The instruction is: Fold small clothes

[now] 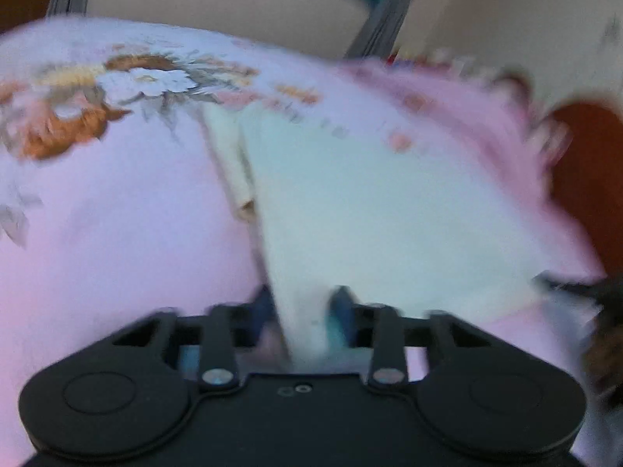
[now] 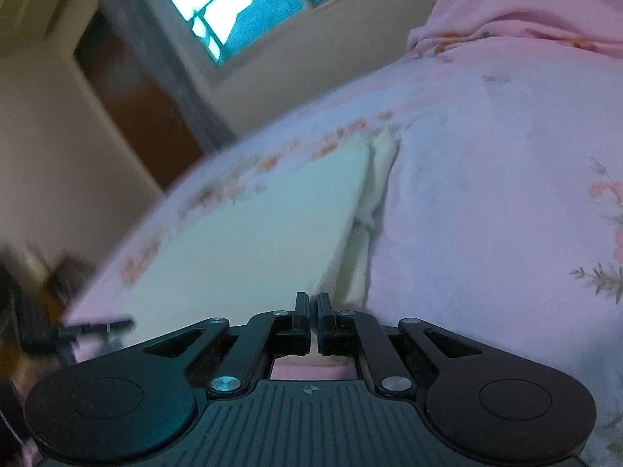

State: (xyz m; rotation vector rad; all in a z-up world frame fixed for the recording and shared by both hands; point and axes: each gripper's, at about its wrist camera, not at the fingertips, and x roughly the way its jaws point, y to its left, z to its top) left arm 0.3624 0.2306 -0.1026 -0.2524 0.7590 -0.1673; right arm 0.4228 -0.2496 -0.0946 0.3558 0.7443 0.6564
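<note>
A small pale cream garment (image 1: 350, 202) lies spread over a pink floral bedsheet (image 1: 117, 214). My left gripper (image 1: 301, 311) is shut on a corner of the garment, with cloth bunched between its fingers. In the right wrist view the same garment (image 2: 253, 225) stretches away from my right gripper (image 2: 313, 307), whose jaws stand almost touching with the garment's near edge pinched between them. A folded cream strip (image 2: 375, 179) runs along the garment's right side. Both views are blurred by motion.
The pink floral sheet (image 2: 506, 194) covers the bed, with a bunched fold at the far right (image 2: 506, 19). Beyond it are beige walls, a brown door (image 2: 136, 109), a window (image 2: 241, 4) and grey curtains (image 1: 373, 35). A dark object (image 2: 89, 329) lies at the bed's left edge.
</note>
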